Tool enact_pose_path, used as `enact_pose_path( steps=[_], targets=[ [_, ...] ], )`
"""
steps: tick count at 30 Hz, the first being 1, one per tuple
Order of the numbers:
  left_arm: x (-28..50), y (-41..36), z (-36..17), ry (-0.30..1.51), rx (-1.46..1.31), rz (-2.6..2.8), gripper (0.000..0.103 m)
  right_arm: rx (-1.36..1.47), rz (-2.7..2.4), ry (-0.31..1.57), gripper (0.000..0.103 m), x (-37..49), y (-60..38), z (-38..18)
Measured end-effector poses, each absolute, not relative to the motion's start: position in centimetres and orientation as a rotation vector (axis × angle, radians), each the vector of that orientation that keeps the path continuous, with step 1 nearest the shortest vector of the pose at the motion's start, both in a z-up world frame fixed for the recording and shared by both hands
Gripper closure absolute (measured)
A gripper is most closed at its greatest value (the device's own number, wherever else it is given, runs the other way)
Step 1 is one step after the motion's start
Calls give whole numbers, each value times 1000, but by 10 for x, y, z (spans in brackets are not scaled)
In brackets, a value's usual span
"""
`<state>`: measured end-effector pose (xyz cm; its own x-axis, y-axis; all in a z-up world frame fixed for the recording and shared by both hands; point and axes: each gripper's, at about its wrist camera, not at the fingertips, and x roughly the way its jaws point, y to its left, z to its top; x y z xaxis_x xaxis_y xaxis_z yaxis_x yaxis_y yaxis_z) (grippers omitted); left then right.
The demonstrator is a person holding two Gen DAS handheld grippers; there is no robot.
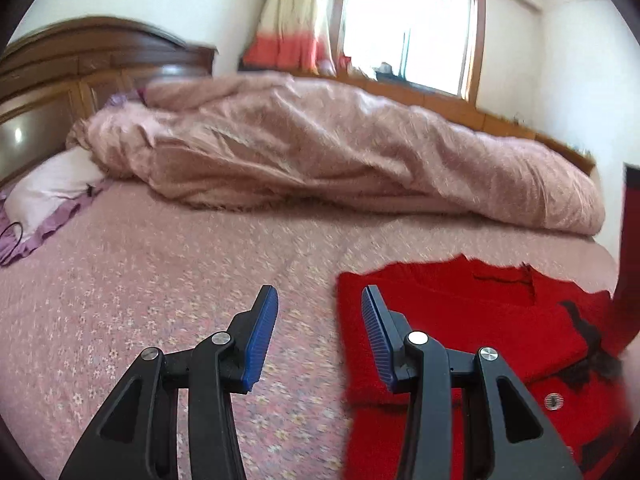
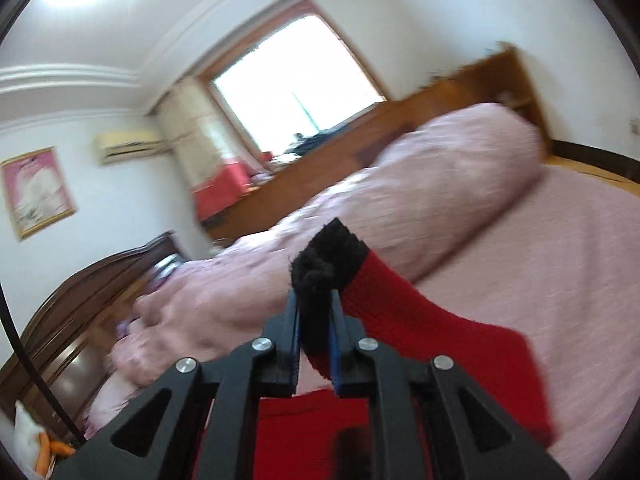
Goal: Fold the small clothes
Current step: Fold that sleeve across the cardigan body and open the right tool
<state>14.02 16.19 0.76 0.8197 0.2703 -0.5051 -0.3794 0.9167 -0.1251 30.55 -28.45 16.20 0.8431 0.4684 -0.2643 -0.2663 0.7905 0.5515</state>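
In the left wrist view, the left gripper hangs above the bed with its blue-padded fingers spread wide and nothing between them. Below and to its right lies the red knit sweater, spread on the floral pink bedsheet; it has black trim and a round button low on the right. The right finger overlaps the sweater's left edge in the picture, but whether it touches the cloth cannot be told. Behind, a rumpled pink duvet runs across the bed, with a white pillow edged in a purple frill at the left, against a dark wooden headboard. A window and a cream curtain with an orange-red hem stand at the back. No writing or brand can be read on anything here.

In the right wrist view, the right gripper is closed narrow on the black cuff of the sweater's red sleeve, which is lifted off the bed and trails down to the right. More red knit shows beneath the gripper at the bottom. Beyond are the duvet, a wall-mounted air conditioner, and a framed pink picture whose print is too blurred to read. The view is tilted and smeared by motion.
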Motion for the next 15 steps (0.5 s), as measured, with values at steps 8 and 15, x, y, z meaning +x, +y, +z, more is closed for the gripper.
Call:
enact_pose_path(
  steps=[8,15],
  targets=[
    [172,168,11,632,-245,273,64,406,508,545,92,299,-88,86],
    [165,187,17,632,-290,294,64,338,550,707,92,301,-26,22]
  ],
)
